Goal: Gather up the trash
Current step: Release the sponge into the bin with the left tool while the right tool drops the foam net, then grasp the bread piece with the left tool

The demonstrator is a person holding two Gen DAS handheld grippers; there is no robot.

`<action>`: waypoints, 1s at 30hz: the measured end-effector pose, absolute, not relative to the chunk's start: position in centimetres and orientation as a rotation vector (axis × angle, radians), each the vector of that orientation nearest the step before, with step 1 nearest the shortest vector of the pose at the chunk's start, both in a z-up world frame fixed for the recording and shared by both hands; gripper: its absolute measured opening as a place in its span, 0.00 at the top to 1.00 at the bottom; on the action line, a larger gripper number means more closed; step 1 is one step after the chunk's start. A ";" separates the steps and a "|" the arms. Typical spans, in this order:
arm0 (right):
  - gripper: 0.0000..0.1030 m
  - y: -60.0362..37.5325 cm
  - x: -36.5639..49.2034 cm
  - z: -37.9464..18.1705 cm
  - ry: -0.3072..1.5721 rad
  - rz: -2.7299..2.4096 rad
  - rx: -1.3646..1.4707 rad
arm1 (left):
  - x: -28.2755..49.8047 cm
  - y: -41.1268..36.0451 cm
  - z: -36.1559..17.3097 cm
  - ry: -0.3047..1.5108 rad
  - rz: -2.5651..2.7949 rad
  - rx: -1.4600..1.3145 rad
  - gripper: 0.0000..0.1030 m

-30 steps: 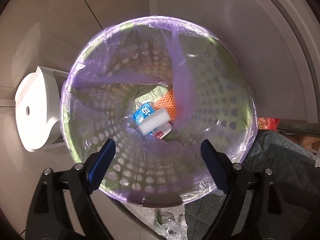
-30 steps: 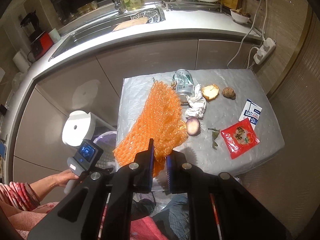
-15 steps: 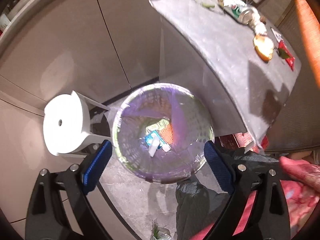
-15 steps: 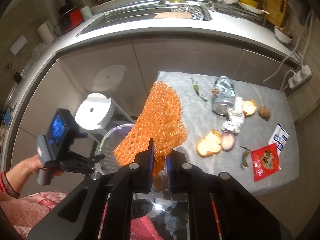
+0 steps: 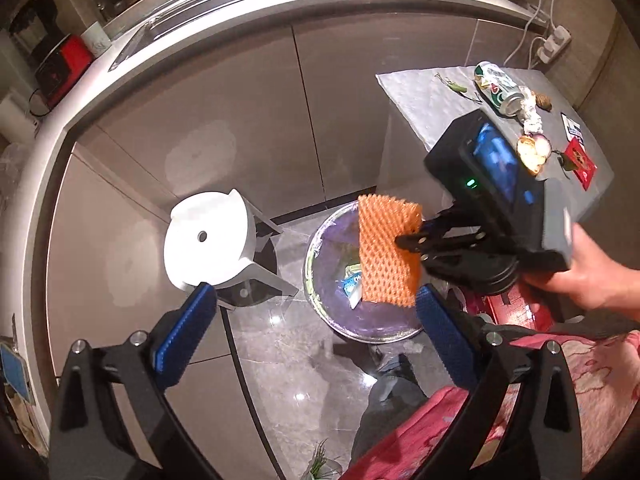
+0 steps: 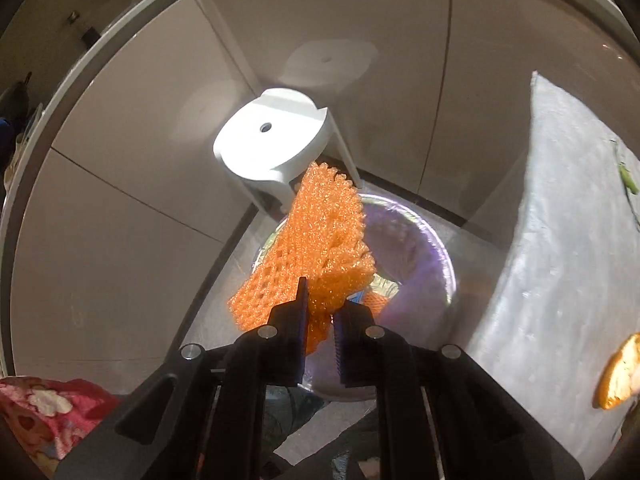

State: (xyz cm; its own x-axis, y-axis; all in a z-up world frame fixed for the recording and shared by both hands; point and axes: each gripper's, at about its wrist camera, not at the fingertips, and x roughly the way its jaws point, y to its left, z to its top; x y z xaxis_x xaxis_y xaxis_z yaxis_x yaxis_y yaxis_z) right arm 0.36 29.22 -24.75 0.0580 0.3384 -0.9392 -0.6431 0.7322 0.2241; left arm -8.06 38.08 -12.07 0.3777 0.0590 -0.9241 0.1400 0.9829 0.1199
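Observation:
My right gripper is shut on an orange foam net and holds it over the trash bin, which is lined with a purple bag. In the left wrist view the right gripper shows pinching the net above the bin, which has packets inside. My left gripper is open and empty, raised above the floor in front of the bin. On the grey table lie a can, crumpled tissue, bread and a red packet.
A white round stool stands left of the bin, against grey cabinet doors. The table edge rises right of the bin. A bread piece lies on it. The person's red-patterned clothing is at the lower right.
My right gripper carried the orange net off the table and down over the bin. My left gripper rose away from the bin and stayed open.

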 end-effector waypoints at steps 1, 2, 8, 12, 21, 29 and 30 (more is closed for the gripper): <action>0.87 29.9 0.3 -25.6 1.327 0.765 -0.299 | -8.2 38.3 -12.0 1.185 -0.044 0.181 0.07; 0.87 30.7 0.2 -26.6 1.339 0.765 -0.318 | -8.3 38.3 -12.0 1.185 -0.038 0.171 0.07; 0.51 32.6 0.0 -31.0 1.393 0.724 -0.406 | -9.0 38.3 -11.7 1.172 -0.038 0.138 0.07; 0.32 33.0 -0.3 -32.2 1.400 0.714 -0.464 | -8.9 38.2 -12.0 1.177 -0.041 0.140 0.07; 0.24 31.4 1.0 -29.2 1.363 0.710 -0.367 | -8.0 37.6 -11.8 1.167 -0.072 0.142 0.07; 0.03 21.0 2.7 -16.7 1.116 0.599 -0.020 | -5.9 35.0 -10.8 1.128 -0.181 0.162 0.07; 0.02 19.1 2.8 -15.4 1.092 0.561 0.014 | -5.5 34.4 -10.8 1.126 -0.201 0.166 0.07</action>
State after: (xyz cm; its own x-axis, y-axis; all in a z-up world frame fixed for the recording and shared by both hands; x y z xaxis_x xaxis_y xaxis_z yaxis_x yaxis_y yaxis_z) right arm 2.81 19.08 -15.42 0.3368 0.4370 -0.8340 -0.4237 0.8614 0.2802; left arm -5.50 34.40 -10.81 0.4153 -0.0760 -0.9065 0.2430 0.9696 0.0300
